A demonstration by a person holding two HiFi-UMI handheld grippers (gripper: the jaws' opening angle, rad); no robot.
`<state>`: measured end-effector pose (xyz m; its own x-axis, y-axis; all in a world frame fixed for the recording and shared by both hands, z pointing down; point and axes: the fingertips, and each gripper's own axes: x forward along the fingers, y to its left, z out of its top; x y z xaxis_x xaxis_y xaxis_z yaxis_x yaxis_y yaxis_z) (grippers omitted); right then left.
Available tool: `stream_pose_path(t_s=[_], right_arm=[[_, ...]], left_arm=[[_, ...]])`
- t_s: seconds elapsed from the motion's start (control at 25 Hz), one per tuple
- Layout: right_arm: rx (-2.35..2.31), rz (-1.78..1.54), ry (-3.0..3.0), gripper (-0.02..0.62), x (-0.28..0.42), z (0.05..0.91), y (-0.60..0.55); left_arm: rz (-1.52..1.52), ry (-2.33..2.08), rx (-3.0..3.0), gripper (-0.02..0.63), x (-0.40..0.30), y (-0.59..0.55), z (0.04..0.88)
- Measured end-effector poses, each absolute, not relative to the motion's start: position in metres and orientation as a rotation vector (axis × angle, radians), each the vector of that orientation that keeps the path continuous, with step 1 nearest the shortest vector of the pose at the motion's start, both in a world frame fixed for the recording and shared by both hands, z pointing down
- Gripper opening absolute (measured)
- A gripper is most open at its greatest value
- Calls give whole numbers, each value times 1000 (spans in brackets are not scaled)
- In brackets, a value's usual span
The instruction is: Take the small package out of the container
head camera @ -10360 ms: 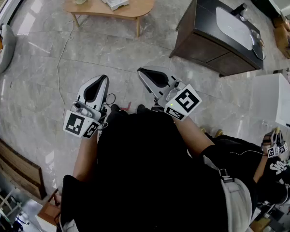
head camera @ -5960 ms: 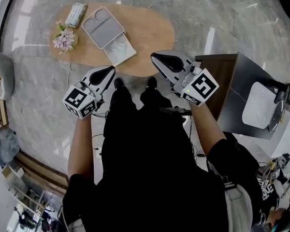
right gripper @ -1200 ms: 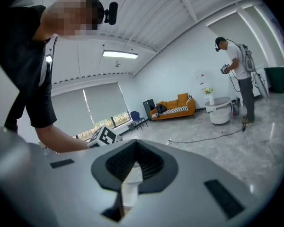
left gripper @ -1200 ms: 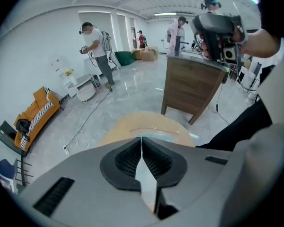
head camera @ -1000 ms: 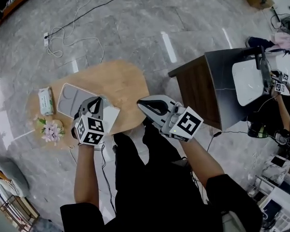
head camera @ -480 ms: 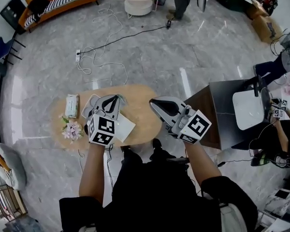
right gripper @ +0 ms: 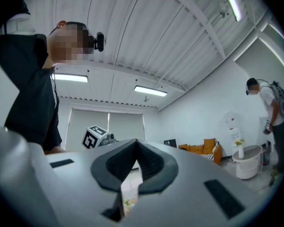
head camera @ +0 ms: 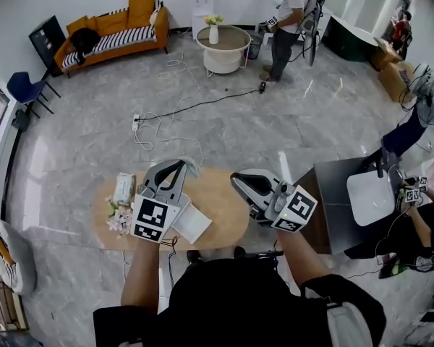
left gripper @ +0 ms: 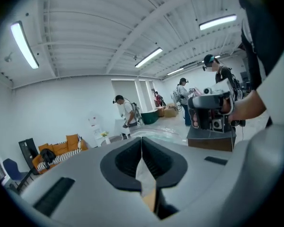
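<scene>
Two tools, my left tool and right tool, pinching closed on nothing over table. Small package lying just right of left tool's cube; looking thin, light, floppy, so am planning edge pinch.

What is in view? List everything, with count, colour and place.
wooden table: one, light wood, oval, below the tools
tissue pack: one, pale, table's left end
flowers: one bunch, pink-white, table's left end
flat sheet: one, white, table's near edge
sofa: one, orange, far wall
round table: one, white, near sofa
cabinet: one, dark, right of wooden table
left tool: one, grey-white, shut, above table
right tool: one, grey-white, shut, above table's right end
</scene>
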<state>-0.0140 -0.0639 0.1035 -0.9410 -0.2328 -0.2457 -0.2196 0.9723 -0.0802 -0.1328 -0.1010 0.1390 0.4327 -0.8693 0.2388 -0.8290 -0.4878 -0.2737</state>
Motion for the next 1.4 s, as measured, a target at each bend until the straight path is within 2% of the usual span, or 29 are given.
stream_pose_path(t_s=[0.4,1.0,1.4], right_arm=[[-230,-63,2765,11,-16,70,-49],[-179,-59,2823,11,-42,81,-45],[-156,-86,2844,11,-47,98,-40]], left_arm=[[-150,1570,-2625,20,-169,-69,81],[229,1679,-2757,19,-217,-43,104],[390,1597,-2777,20,-211,-24,102]])
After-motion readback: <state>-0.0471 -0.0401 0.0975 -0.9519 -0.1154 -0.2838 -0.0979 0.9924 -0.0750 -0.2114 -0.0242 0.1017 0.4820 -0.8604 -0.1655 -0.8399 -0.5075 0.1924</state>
